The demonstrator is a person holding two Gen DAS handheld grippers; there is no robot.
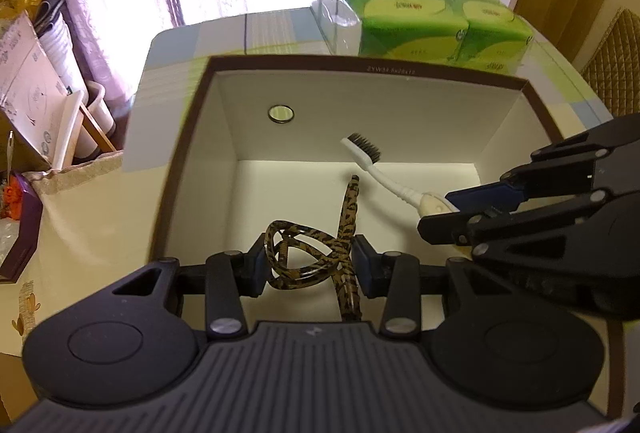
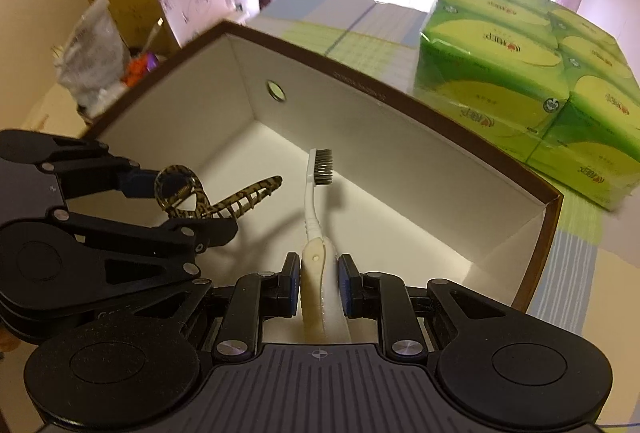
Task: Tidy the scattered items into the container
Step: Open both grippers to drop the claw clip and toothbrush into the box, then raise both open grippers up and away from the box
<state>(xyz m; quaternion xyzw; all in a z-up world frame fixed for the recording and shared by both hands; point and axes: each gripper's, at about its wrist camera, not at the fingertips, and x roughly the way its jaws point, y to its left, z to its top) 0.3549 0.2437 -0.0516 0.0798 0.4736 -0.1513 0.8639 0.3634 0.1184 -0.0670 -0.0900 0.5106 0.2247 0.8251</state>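
Note:
A brown-rimmed box (image 1: 208,121) with a white inside stands open on the table; it also shows in the right wrist view (image 2: 400,105). My left gripper (image 1: 312,265) is shut on a leopard-print hair claw clip (image 1: 308,257) and holds it over the box; the clip also shows in the right wrist view (image 2: 208,197). My right gripper (image 2: 319,281) is shut on a white toothbrush (image 2: 316,201) by its handle, its dark bristles out over the box floor. The toothbrush also shows in the left wrist view (image 1: 380,173), held by the right gripper (image 1: 448,209).
A green multipack of tissues (image 1: 432,13) stands on the table just behind the box, also in the right wrist view (image 2: 532,85). Cardboard boxes and clutter (image 1: 36,81) stand off the table's left side. A chair back (image 1: 616,61) stands at right.

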